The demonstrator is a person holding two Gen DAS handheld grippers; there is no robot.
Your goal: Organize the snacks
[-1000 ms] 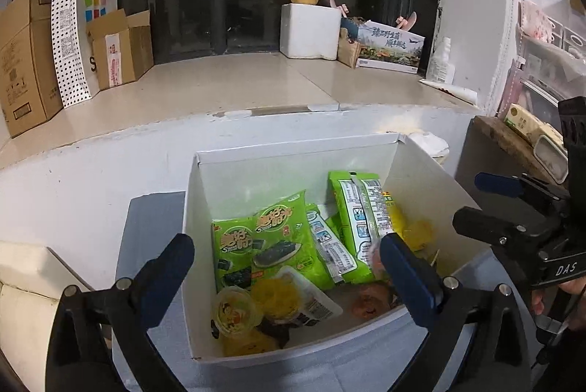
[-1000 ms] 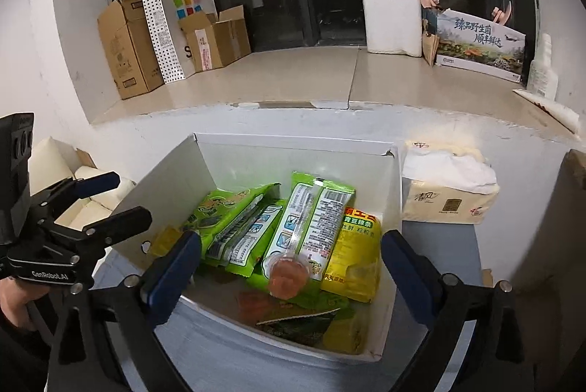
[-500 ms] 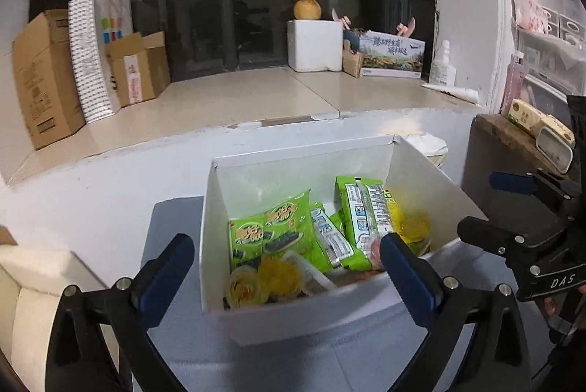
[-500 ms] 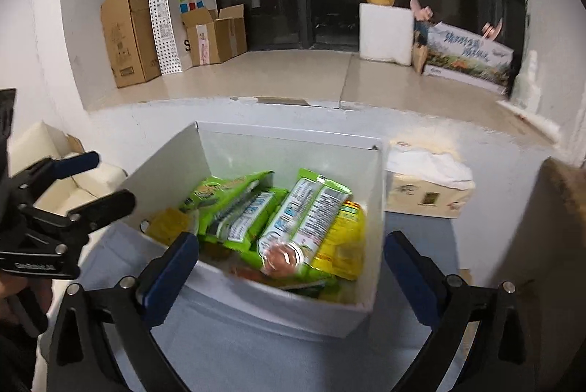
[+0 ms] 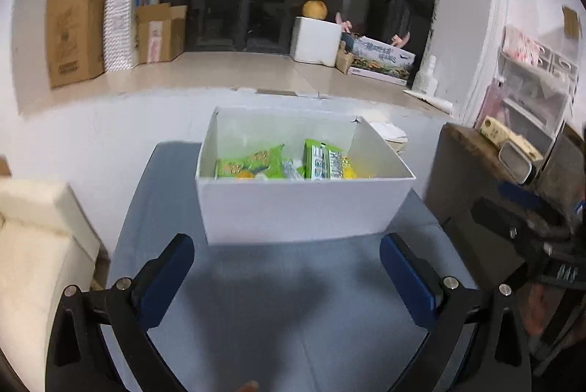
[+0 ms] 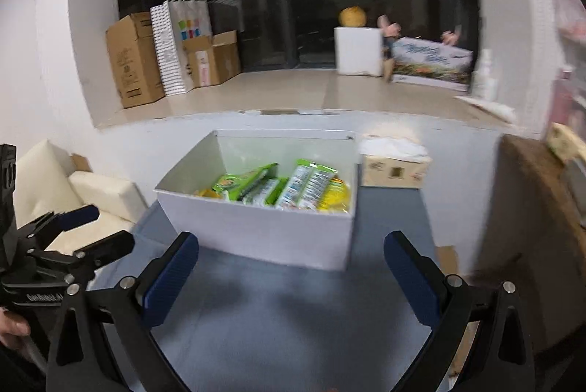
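The snacks point(image 6: 278, 185) lie packed in the white box point(image 5: 304, 205) on the blue worktop point(image 5: 256, 300), at twelve o'clock from both tools, packets running lengthwise away from them. Left tool point(image 5: 285, 267) and right tool point(image 6: 291, 269) gape empty, about equally near. A second ago both hung over the box; they have drawn back.

Lower halves of green and yellow snack packets point(image 5: 256, 165) hidden behind near wall of white cardboard box point(image 5: 304, 209); packet print unreadable.
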